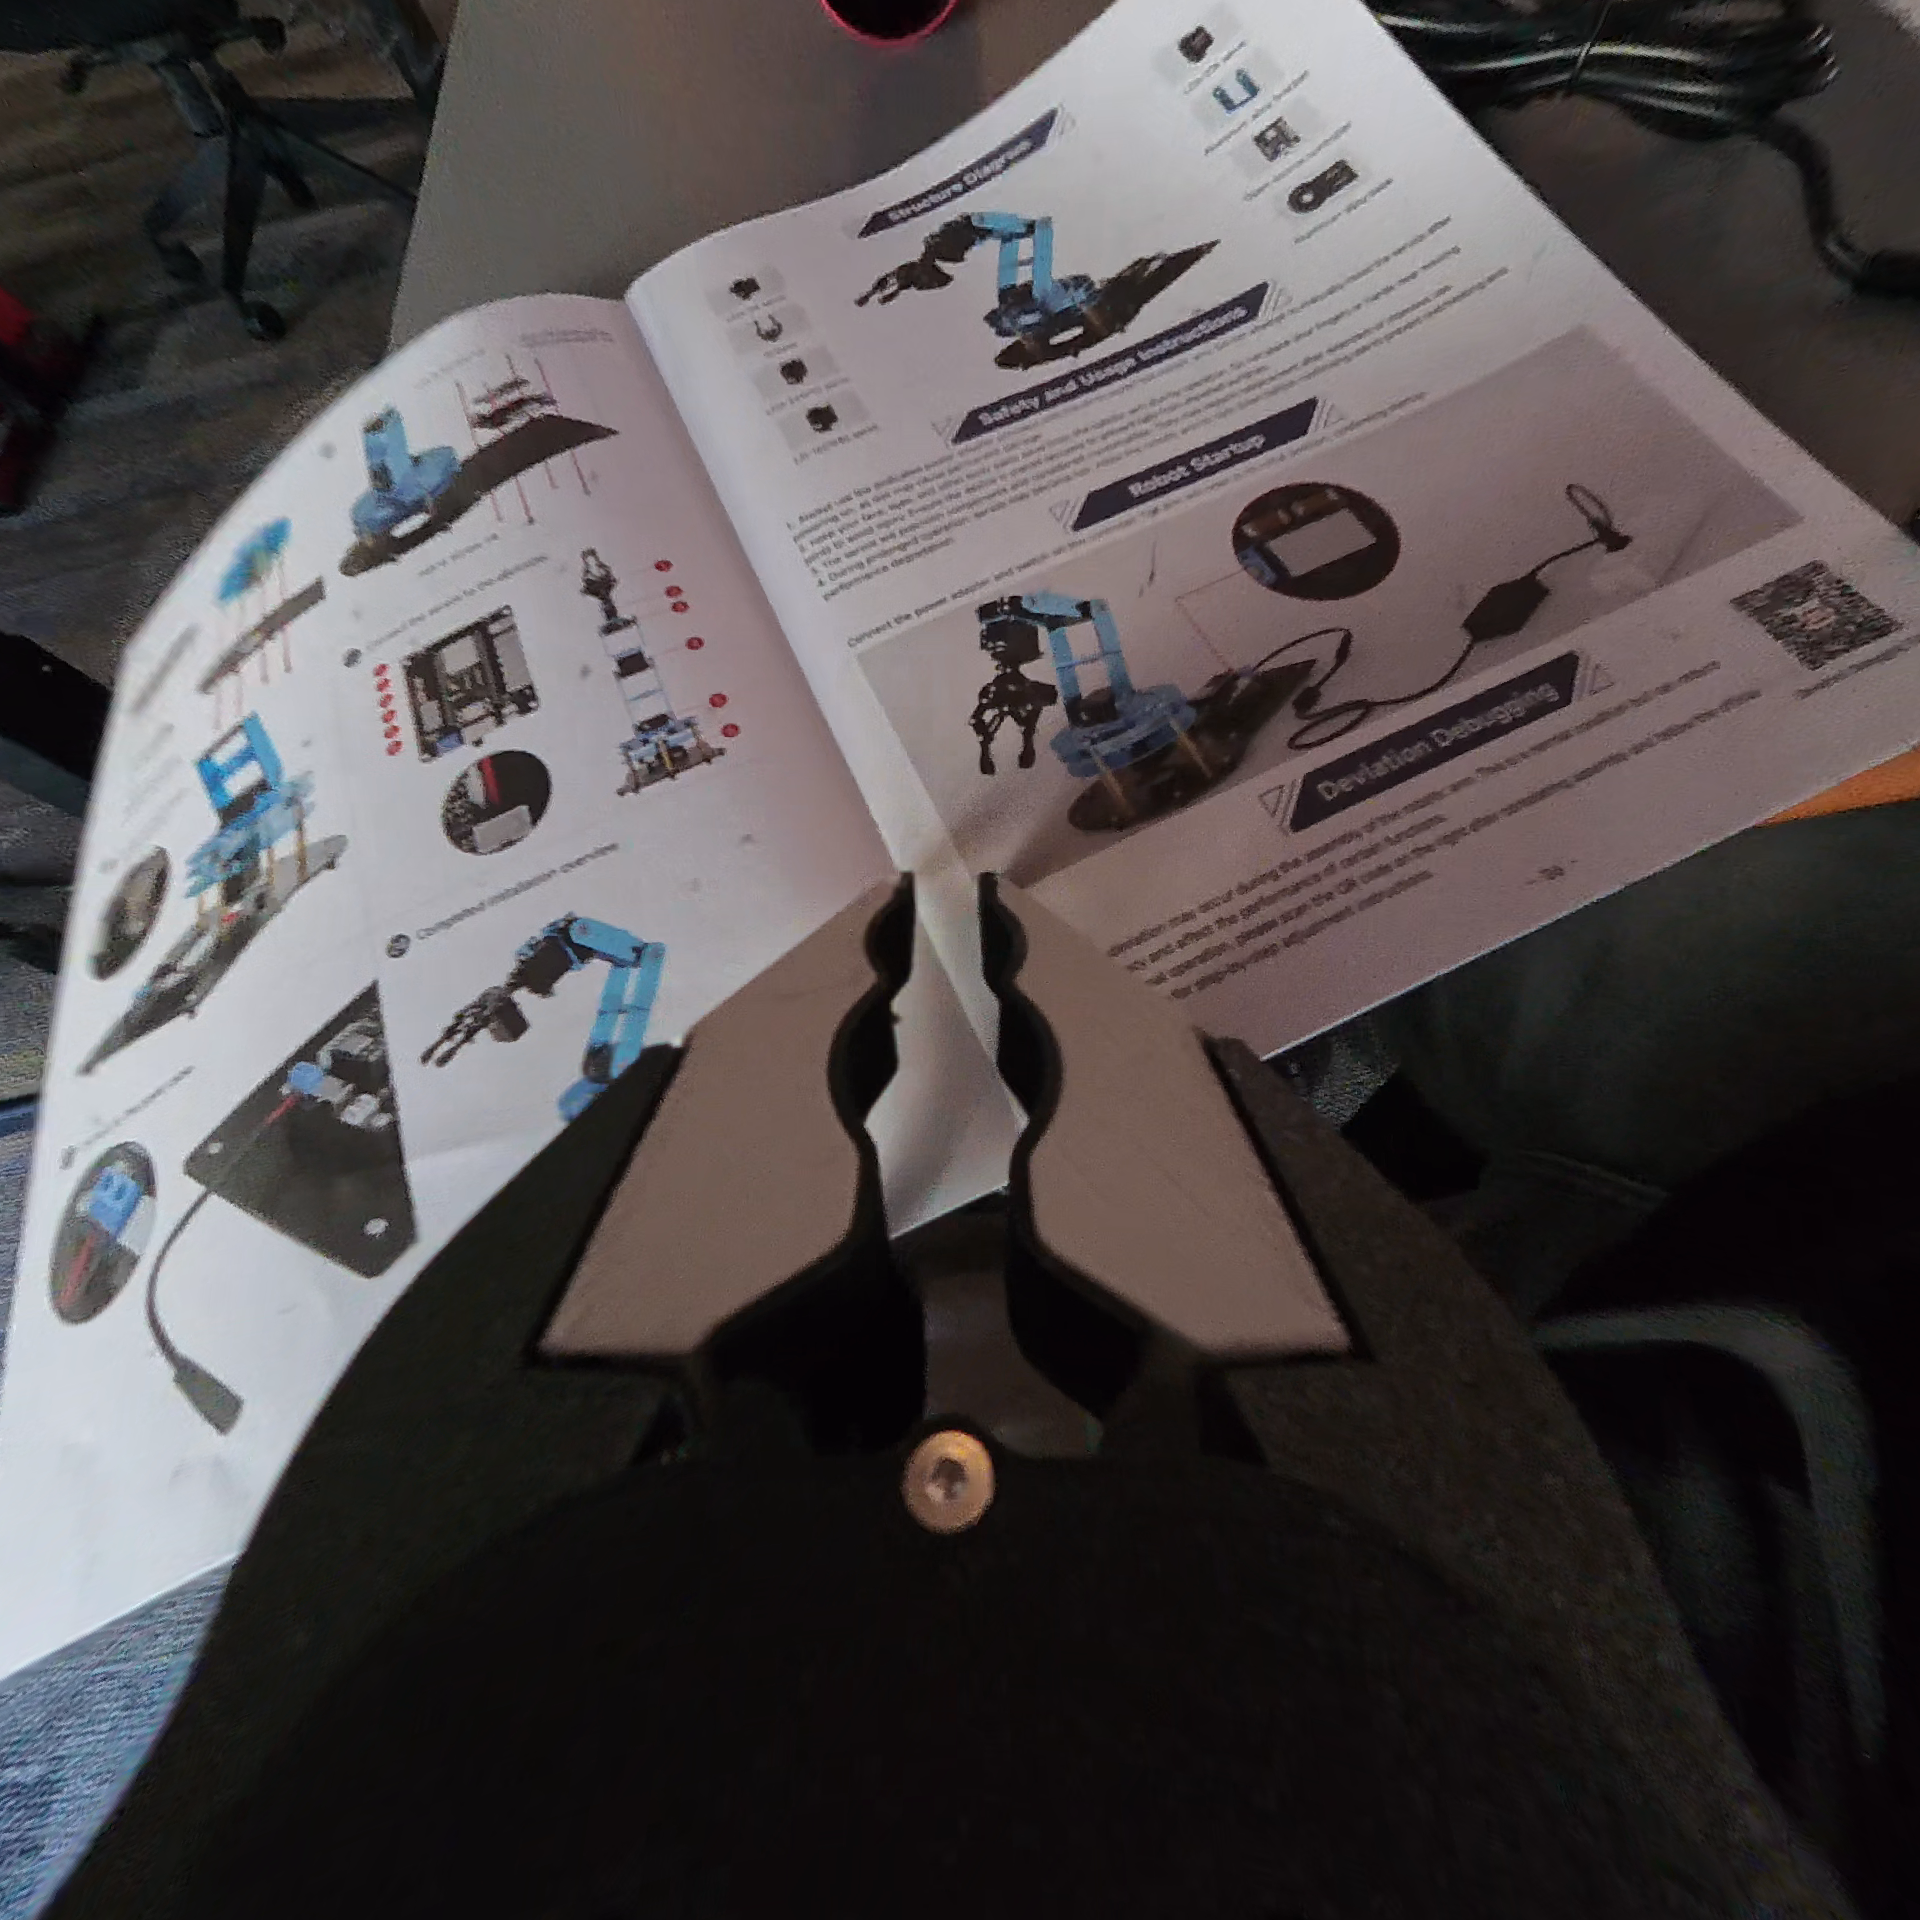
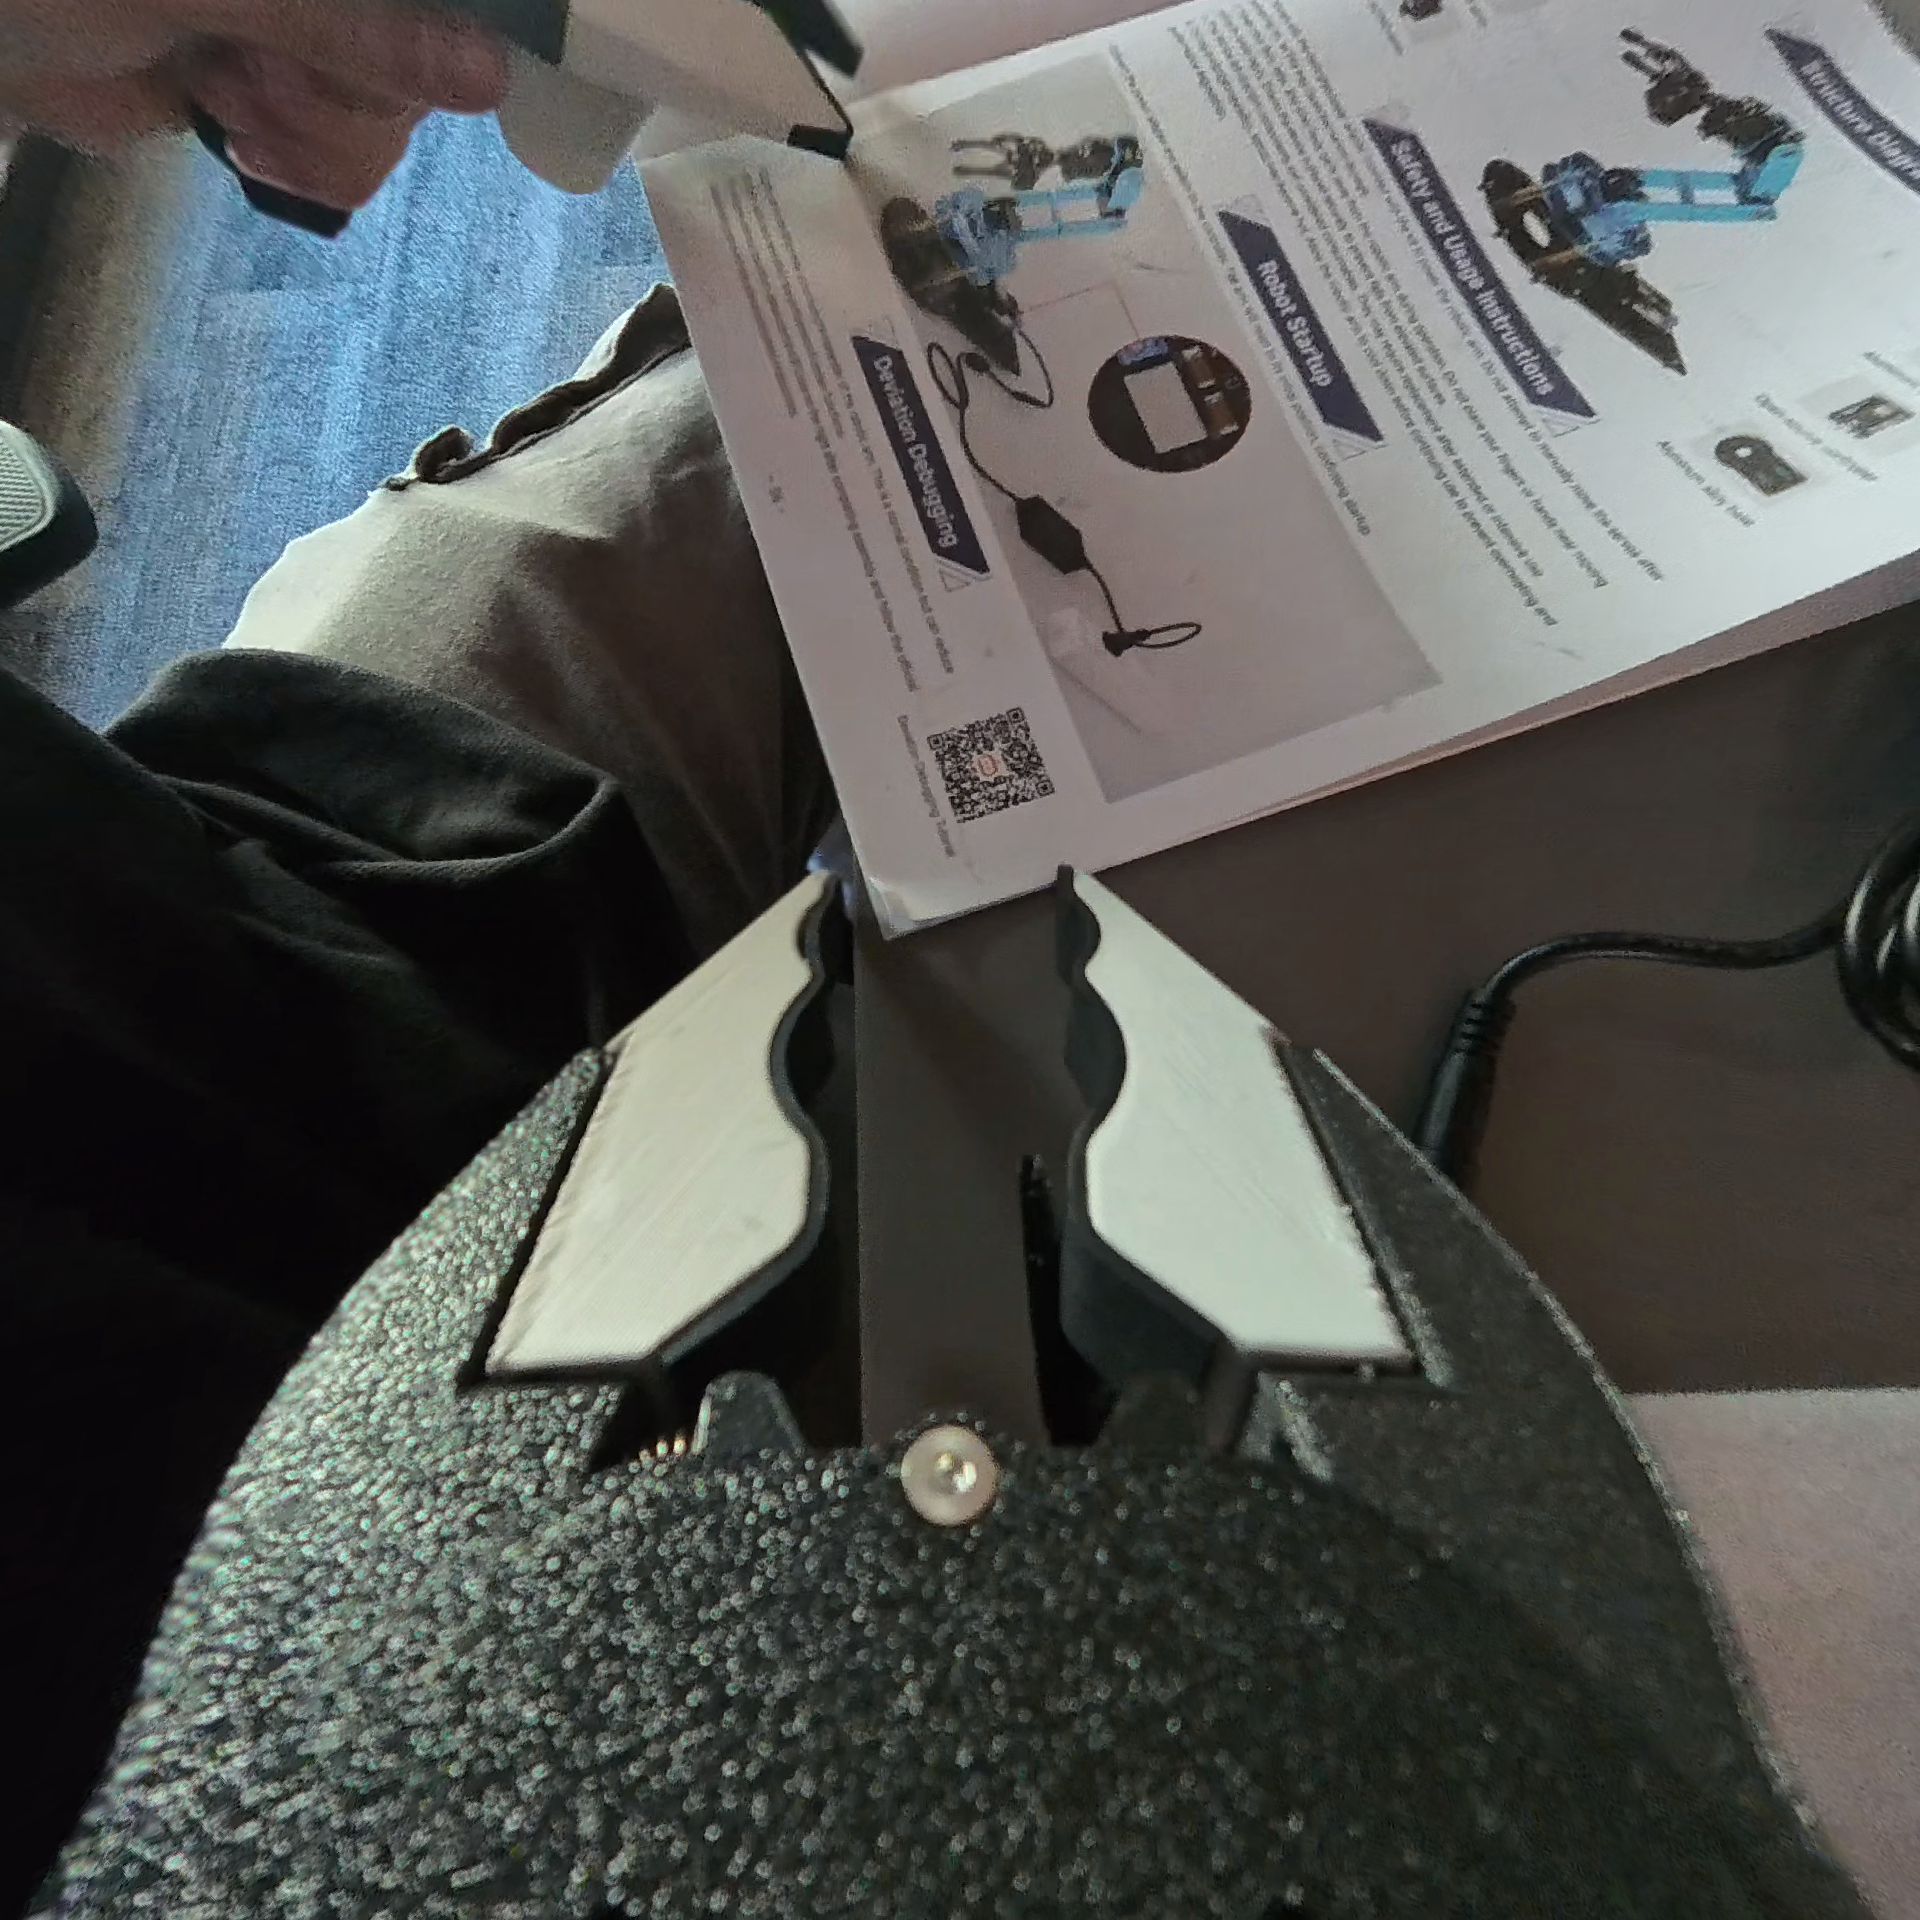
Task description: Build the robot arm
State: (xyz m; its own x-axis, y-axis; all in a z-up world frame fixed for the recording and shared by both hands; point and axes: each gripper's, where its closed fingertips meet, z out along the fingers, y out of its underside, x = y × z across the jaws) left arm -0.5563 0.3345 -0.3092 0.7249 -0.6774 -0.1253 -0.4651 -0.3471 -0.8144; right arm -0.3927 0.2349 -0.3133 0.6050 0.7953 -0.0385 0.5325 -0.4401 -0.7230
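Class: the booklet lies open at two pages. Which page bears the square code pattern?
The right-hand page: its code pattern sits at the outer edge; the left-hand page shows only assembly pictures.

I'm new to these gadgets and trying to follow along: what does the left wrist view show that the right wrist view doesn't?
Only the left wrist view shows the booklet's left-hand page, a chair base on the floor, and the left gripper over the booklet's fold. Only the right wrist view shows the right gripper open at the page corner, a black cable, and a hand. Both show the open booklet and the table.
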